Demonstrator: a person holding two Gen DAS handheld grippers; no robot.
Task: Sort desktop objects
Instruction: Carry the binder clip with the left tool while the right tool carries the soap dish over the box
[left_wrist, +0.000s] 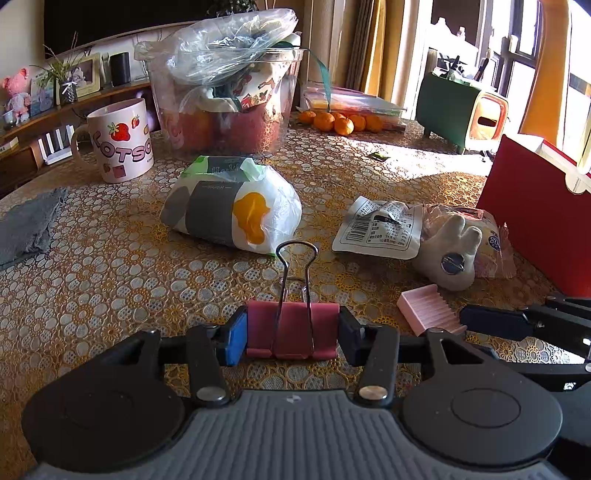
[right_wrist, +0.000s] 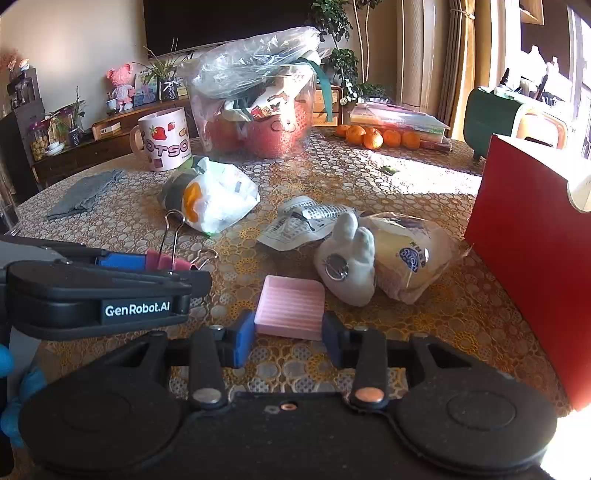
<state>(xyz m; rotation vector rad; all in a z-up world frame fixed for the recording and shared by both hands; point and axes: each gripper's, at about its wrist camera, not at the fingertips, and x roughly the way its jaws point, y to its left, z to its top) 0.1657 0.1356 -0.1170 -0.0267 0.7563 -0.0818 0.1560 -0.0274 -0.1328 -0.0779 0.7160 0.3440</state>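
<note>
Tablecloth (left_wrist: 110, 277), binder clip (left_wrist: 291, 328) between left tongs (left_wrist: 291, 332)

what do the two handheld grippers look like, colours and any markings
Both are matte black plastic with two round discs at the base, silver pivot bolts and linkage arms. The left gripper has a grey ribbed panel and blue pads; its side carries white "GenRobot.AI" lettering. The right gripper has blue pads too, one bolt coppery. A blue glove shows.

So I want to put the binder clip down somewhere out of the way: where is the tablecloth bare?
Bare cloth lies between the grey cloth and the tissue pack, in front of the mug. Another patch, sunlit, lies between the tangerines and the red box. It is crowded around the snack packets and plush toy.
</note>
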